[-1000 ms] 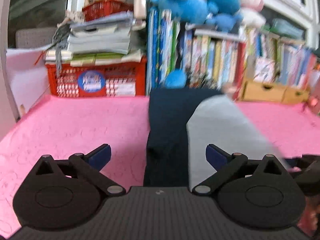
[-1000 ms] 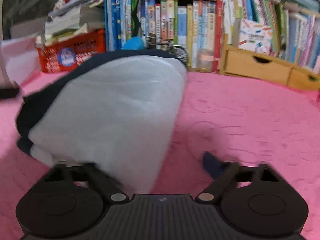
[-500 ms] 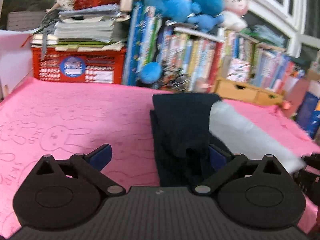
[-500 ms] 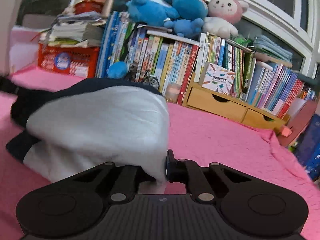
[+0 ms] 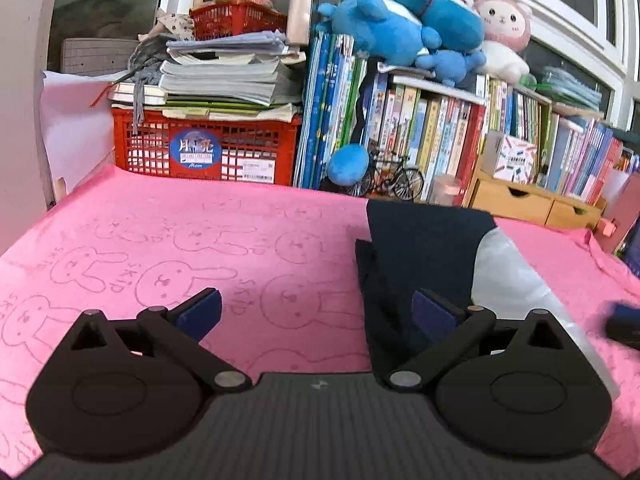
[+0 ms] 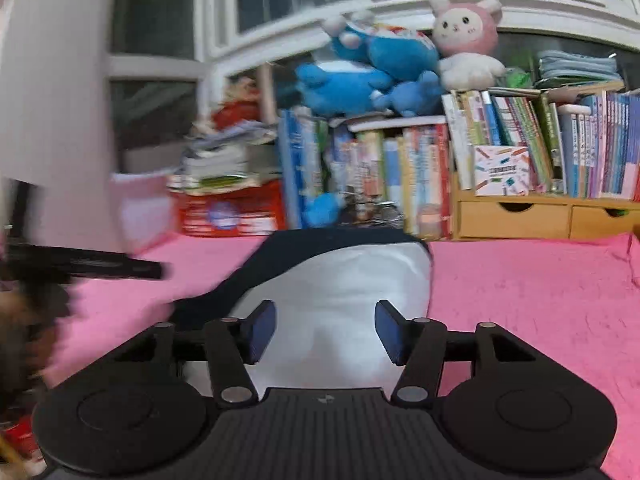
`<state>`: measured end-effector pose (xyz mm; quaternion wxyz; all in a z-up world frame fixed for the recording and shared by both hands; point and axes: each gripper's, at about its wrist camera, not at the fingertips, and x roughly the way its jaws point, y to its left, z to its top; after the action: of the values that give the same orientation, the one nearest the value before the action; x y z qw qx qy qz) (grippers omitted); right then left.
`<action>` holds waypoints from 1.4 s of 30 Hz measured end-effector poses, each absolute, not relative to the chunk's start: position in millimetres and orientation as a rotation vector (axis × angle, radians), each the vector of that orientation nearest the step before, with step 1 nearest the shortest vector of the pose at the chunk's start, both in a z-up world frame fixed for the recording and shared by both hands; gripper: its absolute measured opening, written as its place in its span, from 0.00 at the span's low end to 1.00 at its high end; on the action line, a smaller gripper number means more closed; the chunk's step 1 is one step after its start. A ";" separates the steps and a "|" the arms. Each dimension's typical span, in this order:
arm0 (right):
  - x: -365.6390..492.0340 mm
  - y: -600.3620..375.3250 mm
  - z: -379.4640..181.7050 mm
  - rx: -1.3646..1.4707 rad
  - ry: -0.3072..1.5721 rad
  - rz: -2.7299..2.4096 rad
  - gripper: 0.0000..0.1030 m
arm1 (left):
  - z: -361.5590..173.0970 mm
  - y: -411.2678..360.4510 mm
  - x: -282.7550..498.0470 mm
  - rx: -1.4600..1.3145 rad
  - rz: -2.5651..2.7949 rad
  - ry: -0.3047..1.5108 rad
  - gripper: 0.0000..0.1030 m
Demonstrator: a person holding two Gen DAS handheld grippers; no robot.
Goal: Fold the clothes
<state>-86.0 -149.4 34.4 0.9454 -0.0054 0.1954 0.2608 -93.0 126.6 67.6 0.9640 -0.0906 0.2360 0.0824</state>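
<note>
Pink cloth with bunny drawings [image 5: 168, 248] is covering the whole table in the left wrist view. At the far left of that view, a red plastic crate [image 5: 204, 148] is sitting at the back edge, with a stack of papers and books [image 5: 224, 76] lying on top of it. In the lower middle, the left black tongs with blue pads [image 5: 316, 312] are standing wide open and holding nothing. The left blue pad is hanging over bare pink cloth, and the right blue pad is hanging over the dark part of the clothes. To the right of the middle, the folded dark navy and light grey piece of clothing [image 5: 424, 252] is lying flat on the pink cloth. Behind it, a long row of colourful books [image 5: 440, 136] is standing, and blue and pink stuffed toys [image 5: 424, 36] are sitting on top.

In the right wrist view, the same clothing [image 6: 340, 280] is lying in the middle of the frame, with the grey part facing the camera. The right black tongs [image 6: 326, 330] are open too, gripping nothing, with both blue pads over the grey fabric. At the right, small wooden drawers [image 6: 516, 220] are sitting under the books.
</note>
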 end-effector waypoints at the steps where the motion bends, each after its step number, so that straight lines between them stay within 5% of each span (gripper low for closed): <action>1: -70.0 -129.7 25.5 -0.022 0.434 0.517 0.32 | 69.9 125.8 -93.9 -0.178 0.162 0.473 0.99; 7: -49.7 -44.5 -4.6 0.015 0.623 0.790 0.28 | 74.5 110.5 -72.8 -0.152 0.070 0.463 1.00; 13: -31.1 -151.8 23.7 0.386 0.608 0.772 0.33 | 31.2 86.3 -55.1 -0.109 0.038 0.580 1.00; 23: 100.6 -123.1 32.2 0.301 0.683 0.458 0.34 | -7.2 96.7 -54.8 -0.146 0.004 0.624 1.00; 26: 160.1 -106.1 10.0 0.280 0.765 0.355 0.20 | -6.7 96.3 -54.5 -0.155 0.008 0.622 1.00; 30: 189.4 -103.6 -4.9 0.330 0.766 0.289 0.16 | -6.9 94.1 -53.6 -0.162 0.012 0.619 1.00; 36: 183.5 -61.1 -9.0 0.190 0.709 0.320 0.28 | -7.1 96.4 -54.8 -0.176 0.003 0.611 1.00; 42: 172.1 -5.6 -10.0 -0.017 0.711 0.431 0.28 | -6.7 97.7 -54.6 -0.187 0.001 0.606 1.00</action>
<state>172.1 -5.6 -10.0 0.9148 -0.0082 0.3454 0.2091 -54.6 97.7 -6.7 0.9502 -0.0917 0.2980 0.0006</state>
